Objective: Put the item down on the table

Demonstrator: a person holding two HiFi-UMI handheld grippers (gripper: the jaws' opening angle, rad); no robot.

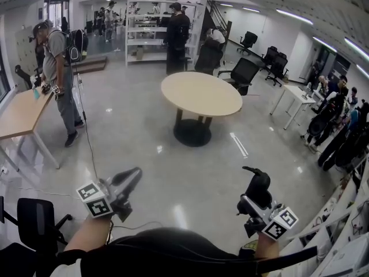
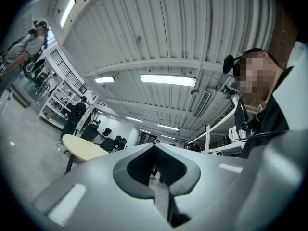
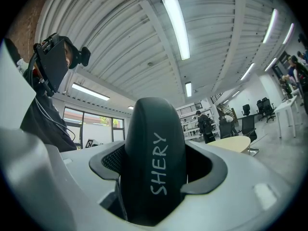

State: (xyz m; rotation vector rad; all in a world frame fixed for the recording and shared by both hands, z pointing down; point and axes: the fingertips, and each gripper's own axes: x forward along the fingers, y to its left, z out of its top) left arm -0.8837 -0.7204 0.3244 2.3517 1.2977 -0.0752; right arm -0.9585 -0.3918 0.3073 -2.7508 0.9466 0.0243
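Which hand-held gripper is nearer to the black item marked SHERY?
Right. The right hand-held gripper is clamped on the black item, which stands between its jaws. The left hand-held gripper is apart from it, off to its left, empty.

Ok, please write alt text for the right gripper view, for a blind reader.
The right gripper holds a rounded black item printed SHERY between its jaws, aimed up at a ribbed white ceiling with strip lights. A round beige table shows at right.
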